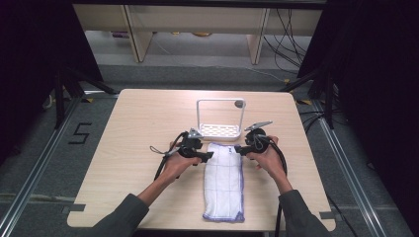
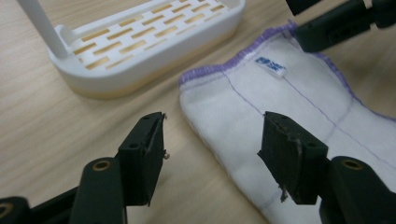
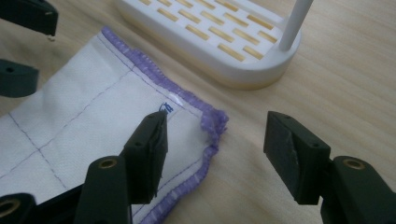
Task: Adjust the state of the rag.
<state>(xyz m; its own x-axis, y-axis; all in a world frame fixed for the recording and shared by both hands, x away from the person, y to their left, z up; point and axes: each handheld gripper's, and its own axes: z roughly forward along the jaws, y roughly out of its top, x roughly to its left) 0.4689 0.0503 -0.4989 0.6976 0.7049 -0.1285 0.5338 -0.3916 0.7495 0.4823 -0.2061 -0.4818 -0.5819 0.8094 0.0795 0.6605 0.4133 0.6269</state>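
- A folded white cloth (image 1: 224, 181) with purple edging lies lengthwise on the table (image 1: 133, 128), its far end just before a white rack (image 1: 221, 118).
- The left gripper (image 1: 208, 156) hovers at the cloth's far left corner, fingers (image 2: 142, 156) apart.
- The right gripper (image 1: 238, 148) hovers at the far right corner, fingers (image 3: 147, 154) apart.

white purple-edged cloth (image 1: 224, 180), white rack (image 1: 221, 129)
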